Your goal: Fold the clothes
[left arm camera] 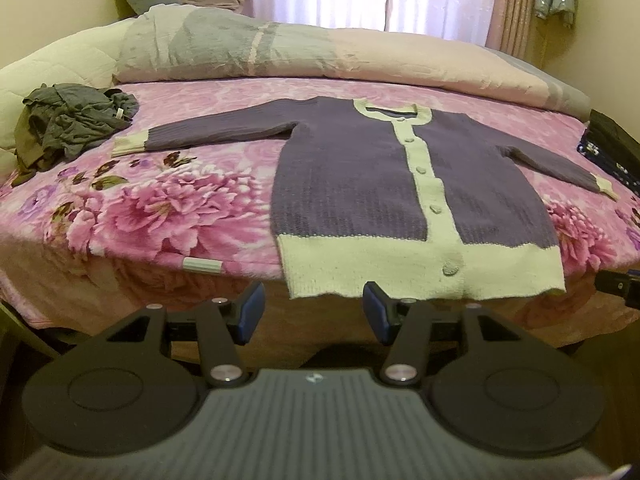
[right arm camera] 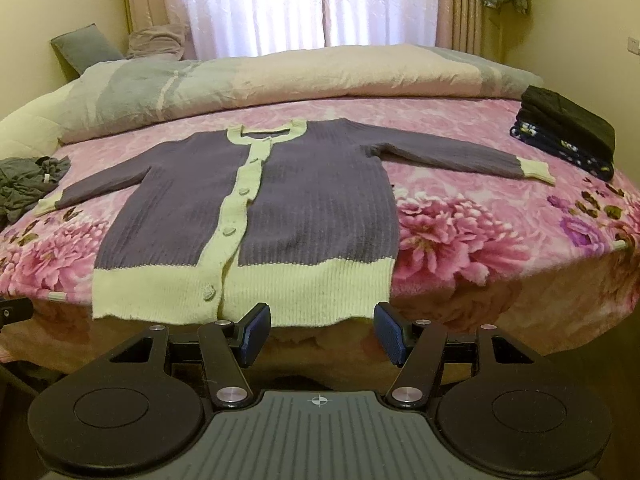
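Observation:
A purple knit cardigan (left arm camera: 352, 176) with cream trim and cream buttons lies flat and face up on the bed, both sleeves spread out to the sides; it also shows in the right wrist view (right arm camera: 304, 208). Its cream hem hangs slightly over the bed's near edge. My left gripper (left arm camera: 314, 312) is open and empty, just below the hem's left part. My right gripper (right arm camera: 322, 334) is open and empty, just below the hem's right part. Neither gripper touches the cardigan.
A crumpled grey-green garment pile (left arm camera: 68, 124) lies at the bed's left. A stack of folded dark clothes (right arm camera: 568, 136) sits at the right. A rolled duvet (right arm camera: 280, 80) lies across the back. The pink floral blanket (right arm camera: 460, 228) covers the bed.

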### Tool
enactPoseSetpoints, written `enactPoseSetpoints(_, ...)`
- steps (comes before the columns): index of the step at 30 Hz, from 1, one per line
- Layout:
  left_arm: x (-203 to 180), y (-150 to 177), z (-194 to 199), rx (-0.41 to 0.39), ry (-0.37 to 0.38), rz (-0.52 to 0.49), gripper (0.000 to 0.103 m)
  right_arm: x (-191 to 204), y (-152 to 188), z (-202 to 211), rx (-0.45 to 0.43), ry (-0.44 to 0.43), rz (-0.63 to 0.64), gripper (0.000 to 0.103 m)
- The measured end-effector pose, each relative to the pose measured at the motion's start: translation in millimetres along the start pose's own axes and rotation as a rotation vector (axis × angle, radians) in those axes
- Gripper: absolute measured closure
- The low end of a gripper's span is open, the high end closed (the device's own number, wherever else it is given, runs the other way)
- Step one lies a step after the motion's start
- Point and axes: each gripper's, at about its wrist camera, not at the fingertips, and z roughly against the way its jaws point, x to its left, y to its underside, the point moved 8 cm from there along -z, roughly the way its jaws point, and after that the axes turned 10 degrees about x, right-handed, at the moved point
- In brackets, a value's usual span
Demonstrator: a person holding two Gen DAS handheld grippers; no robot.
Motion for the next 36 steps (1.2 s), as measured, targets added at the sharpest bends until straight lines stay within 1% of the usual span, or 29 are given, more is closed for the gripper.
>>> enactPoseSetpoints(6, 1, -9, -6, 0.005, 0.015, 0.006, 0.053, -6, -7, -6, 0.007, 0.002, -0.012, 0.042)
enactPoseSetpoints(11, 3, -24, -17, 0.008, 0.060, 0.034, 0.053, -19, -18, -16, 0.007, -0.005, -0.052, 0.042)
enactPoseSetpoints(16, 8, -46, -32, 0.021, 0.106, 0.073, 0.053, -40, -34, -32, 0.031, 0.002, -0.110, 0.042)
enactPoseSetpoints(19, 14, -63, -42, 0.016, 0.142, 0.113, 0.053, -54, -43, -44, 0.046, 0.004, -0.138, 0.042)
enactPoseSetpoints(23, 32, -86, -60, 0.017, 0.177, 0.203, 0.053, -80, -54, -63, 0.044, -0.009, -0.181, 0.042)
enactPoseSetpoints(27, 56, -104, -82, 0.026, 0.162, 0.278, 0.053, -109, -66, -79, 0.058, -0.008, -0.272, 0.042)
enactPoseSetpoints(31, 80, -118, -107, 0.060, 0.165, 0.372, 0.054, -130, -79, -92, 0.064, -0.013, -0.359, 0.042)
enactPoseSetpoints(36, 101, -131, -135, 0.073, 0.142, 0.427, 0.054, -145, -91, -114, 0.098, 0.009, -0.416, 0.042)
